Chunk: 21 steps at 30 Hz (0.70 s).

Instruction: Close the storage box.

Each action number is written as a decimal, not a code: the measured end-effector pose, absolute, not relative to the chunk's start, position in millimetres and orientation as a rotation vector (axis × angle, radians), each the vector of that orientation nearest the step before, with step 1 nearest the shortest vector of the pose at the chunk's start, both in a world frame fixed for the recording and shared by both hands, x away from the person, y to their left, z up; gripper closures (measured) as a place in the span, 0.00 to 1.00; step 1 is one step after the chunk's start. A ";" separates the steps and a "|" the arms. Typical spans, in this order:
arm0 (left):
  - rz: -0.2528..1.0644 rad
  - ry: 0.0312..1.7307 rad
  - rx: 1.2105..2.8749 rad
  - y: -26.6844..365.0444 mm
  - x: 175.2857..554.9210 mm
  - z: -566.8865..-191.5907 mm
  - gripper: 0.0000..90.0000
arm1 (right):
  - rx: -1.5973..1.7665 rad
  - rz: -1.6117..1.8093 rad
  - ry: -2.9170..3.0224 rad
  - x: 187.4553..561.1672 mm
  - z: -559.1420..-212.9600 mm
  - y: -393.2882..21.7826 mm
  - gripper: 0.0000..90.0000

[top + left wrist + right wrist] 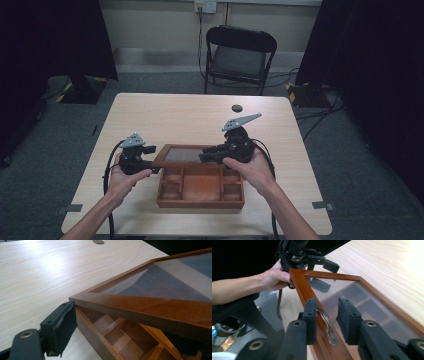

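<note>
A pale, wood-grained rectangular surface (165,112) with rounded corners carries a reddish-brown wooden compartment box (200,192) near its front edge. A small dark round disc (236,107) lies well apart, near the far edge.

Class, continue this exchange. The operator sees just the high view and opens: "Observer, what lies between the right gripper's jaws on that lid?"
Observer: A wooden rail of the lid, with a small metal clasp on it, lies between the right gripper's jaws.
Operator: Is the lid solid?
Observer: No. Its pane is clear, and the dividers of the box show through it.
Operator: And the left gripper?
Observer: On the left gripper, one jaw sits above the lid's corner and the other shows through the pane beneath it.
</note>
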State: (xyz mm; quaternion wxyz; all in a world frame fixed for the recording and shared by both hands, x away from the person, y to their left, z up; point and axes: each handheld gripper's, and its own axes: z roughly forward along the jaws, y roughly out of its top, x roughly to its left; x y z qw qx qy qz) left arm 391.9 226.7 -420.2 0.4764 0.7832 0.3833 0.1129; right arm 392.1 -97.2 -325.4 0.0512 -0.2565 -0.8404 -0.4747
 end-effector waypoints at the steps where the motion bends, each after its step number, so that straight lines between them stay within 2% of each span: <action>1: 0.276 0.935 1.915 226.6 391.6 -420.6 0.18 | -0.762 -1.421 -2.555 393.6 -327.8 -93.7 0.81; 9: 0.257 0.926 1.913 226.2 391.7 -422.9 0.18 | -0.744 -1.371 -2.535 397.1 -336.4 -90.7 0.87; 21: 0.258 0.928 1.936 225.5 391.5 -425.5 0.18 | -0.745 -1.334 -2.499 399.9 -341.7 -91.6 0.90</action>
